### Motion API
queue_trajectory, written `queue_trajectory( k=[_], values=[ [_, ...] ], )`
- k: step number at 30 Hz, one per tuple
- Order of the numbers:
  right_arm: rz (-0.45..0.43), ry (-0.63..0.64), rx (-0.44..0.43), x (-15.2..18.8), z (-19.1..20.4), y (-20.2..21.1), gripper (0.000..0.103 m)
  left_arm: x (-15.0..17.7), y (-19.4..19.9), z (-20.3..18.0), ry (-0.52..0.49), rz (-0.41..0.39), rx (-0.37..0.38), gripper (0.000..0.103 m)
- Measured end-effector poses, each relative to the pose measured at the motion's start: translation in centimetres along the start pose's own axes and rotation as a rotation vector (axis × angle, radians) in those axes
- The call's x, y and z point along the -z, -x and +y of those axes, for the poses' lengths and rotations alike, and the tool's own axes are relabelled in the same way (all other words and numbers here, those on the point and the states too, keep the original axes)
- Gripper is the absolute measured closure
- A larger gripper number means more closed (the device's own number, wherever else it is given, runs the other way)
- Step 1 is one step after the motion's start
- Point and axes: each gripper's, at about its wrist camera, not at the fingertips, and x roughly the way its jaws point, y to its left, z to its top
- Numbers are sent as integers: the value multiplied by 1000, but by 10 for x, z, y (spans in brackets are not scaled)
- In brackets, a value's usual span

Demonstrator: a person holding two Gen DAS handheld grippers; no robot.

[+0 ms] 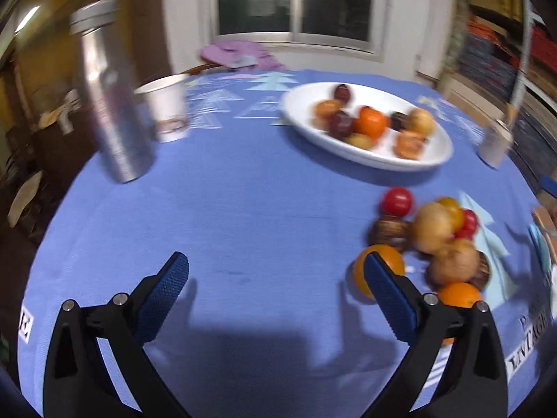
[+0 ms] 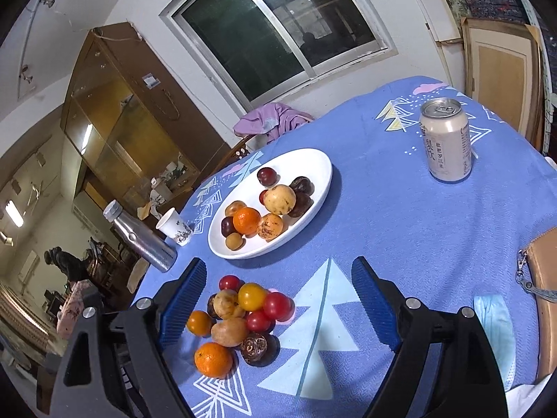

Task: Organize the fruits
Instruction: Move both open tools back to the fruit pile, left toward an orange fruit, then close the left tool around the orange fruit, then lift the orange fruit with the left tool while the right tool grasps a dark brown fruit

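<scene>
A loose pile of fruit (image 2: 240, 317) lies on the blue tablecloth: oranges, red and yellow tomatoes, brown passion fruit, tan round fruit. The same pile (image 1: 435, 240) sits at the right in the left wrist view. A white oval plate (image 2: 313, 170) (image 1: 306, 122) farther back holds several more fruits. My right gripper (image 2: 278, 303) stands open above the cloth, with the pile just inside its left finger and no pad touching fruit. My left gripper (image 1: 275, 278) is open over bare cloth, its right finger in front of an orange (image 1: 362, 271).
A silver bottle (image 1: 108, 104) (image 2: 142, 240) and a white paper cup (image 1: 167, 108) (image 2: 174, 226) stand at the table's left. A drink can (image 2: 447, 139) stands at the back right. A tan pouch (image 2: 546, 296) and a light blue cloth (image 2: 494, 331) lie at the right edge.
</scene>
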Motion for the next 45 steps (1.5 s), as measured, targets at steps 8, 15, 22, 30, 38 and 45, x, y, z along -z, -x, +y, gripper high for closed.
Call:
queue_trajectory(
  k=[8,15,22,30,38,45],
  values=[
    [2,14,-5,0,4,1,17,7,4,-5,-24,-16,71,4],
    [11,30,0,2,8,-3,17,2,-8,-4,-91,-65,-28,4],
    [39,47,2,6,13,-9,17,-16,-20,20,-55,-70,-46,4],
    [63,52,12,9,13,-15,16,-22,-43,49,88,13,74,47],
    [72,58,11,11,14,-18,16,-20,-54,52,118,62,74,58],
    [181,136,4,19,25,-32,16,-19,-53,51,121,62,53,66]
  ],
)
